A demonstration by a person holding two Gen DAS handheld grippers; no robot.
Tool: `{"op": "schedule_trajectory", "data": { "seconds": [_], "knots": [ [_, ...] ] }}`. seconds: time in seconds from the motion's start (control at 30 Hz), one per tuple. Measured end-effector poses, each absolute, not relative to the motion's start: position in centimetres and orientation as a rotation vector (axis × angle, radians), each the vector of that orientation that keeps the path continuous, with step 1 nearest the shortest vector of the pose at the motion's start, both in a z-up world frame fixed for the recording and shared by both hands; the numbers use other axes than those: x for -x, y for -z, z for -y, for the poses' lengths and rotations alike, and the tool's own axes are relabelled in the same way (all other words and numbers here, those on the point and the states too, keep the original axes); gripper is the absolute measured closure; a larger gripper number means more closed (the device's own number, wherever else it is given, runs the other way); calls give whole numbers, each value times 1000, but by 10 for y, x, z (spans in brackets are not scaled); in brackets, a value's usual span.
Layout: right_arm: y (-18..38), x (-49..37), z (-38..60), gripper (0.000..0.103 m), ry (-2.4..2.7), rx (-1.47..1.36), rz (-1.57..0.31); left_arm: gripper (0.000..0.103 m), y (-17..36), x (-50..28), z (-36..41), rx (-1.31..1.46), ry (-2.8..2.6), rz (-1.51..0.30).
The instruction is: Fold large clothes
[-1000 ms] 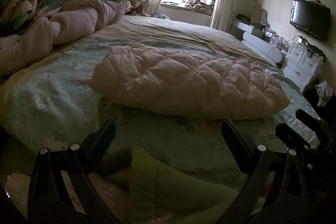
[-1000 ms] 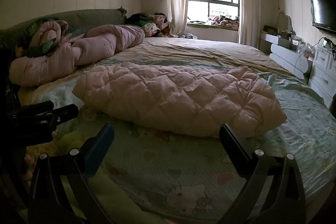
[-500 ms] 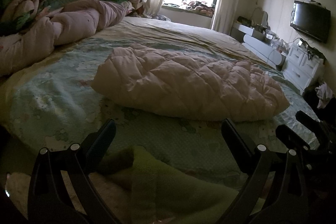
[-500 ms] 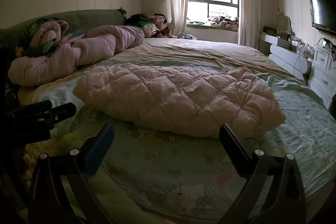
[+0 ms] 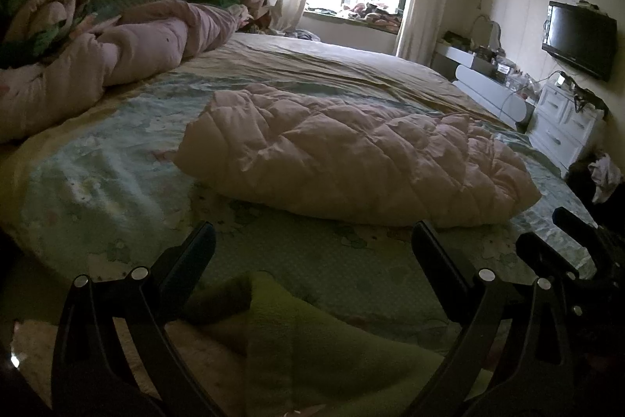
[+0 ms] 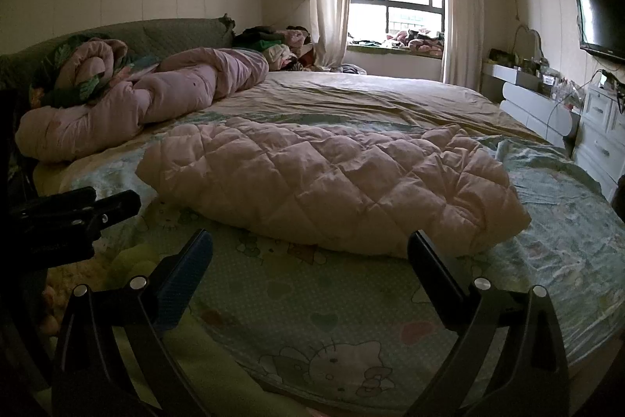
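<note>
Both grippers, left (image 5: 312, 249) and right (image 6: 310, 249), gape empty near puffy coat (image 6: 332, 182) (slick quilting may slip a shallow pinch).

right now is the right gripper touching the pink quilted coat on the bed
Apart. The right wrist view shows the open right gripper short of the pink quilted coat, with printed bedsheet visible between its fingertips and the coat's near edge.
</note>
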State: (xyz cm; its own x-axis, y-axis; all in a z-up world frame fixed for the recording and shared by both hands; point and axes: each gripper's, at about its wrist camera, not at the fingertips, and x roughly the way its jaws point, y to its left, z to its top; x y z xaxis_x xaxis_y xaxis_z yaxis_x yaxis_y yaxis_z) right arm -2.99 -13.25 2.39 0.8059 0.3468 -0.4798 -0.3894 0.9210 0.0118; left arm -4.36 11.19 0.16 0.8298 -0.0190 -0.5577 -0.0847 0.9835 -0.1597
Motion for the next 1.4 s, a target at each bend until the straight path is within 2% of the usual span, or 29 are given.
{"op": "schedule_trajectory", "data": {
  "seconds": [1.4],
  "knots": [
    [-25, 28, 137, 4, -365, 71, -506, 9, -4, 43, -121, 197, -42, -585]
  ]
}}
